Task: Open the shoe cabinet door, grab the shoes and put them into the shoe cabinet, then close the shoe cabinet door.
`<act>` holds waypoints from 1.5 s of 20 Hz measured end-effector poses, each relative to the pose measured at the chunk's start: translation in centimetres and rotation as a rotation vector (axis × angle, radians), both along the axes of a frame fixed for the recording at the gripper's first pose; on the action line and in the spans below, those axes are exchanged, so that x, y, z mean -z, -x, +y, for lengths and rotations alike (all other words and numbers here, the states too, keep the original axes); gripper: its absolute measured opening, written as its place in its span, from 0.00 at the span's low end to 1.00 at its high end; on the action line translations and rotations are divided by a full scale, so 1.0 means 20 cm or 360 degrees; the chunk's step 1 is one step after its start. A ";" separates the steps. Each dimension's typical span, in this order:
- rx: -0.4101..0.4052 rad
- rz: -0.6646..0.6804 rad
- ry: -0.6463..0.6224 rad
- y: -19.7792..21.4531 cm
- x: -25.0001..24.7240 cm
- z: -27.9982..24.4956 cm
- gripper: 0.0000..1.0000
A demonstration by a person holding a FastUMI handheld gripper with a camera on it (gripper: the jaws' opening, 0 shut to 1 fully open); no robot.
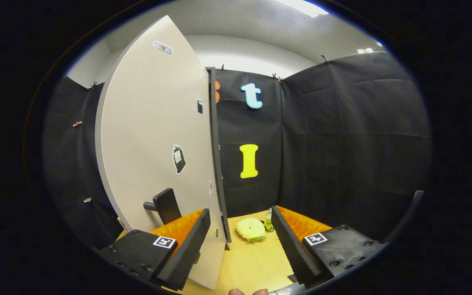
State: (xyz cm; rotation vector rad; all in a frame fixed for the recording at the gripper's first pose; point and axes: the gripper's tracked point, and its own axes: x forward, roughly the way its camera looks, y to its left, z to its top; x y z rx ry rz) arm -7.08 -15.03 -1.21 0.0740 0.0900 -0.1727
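The gripper [240, 241] has its fingers wide apart and holds nothing; the free edge of the shoe cabinet door [154, 143] stands just between them, nearer to the left finger [187, 246], and I cannot tell if that finger touches the panel. The door is swung out toward the camera, and its dark handle [166, 205] sits on the panel face just beyond the left finger. I judge that the main risk is here: if the fingers move left or forward, the left one can knock the door edge or catch on the handle, and the door would swing without control. No shoes can be made out, so the next reach must first find them. To the right of the door edge there is open room over the wooden tabletop [252, 262], but a yellow plush toy [251, 228] and a small green bottle [268, 221] stand just ahead between the fingers, and a low sweep could tip the bottle. The black cloth wall [342, 143] closes the space behind and on the right.
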 end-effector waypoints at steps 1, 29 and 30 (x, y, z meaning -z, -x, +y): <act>-0.0025 -0.0001 -0.0003 -0.01 0.00 0.05 0.97; -0.0468 -0.0042 -0.0102 -0.26 -0.01 0.89 0.98; -0.0475 -0.0049 -0.0121 -0.26 -0.01 0.89 0.98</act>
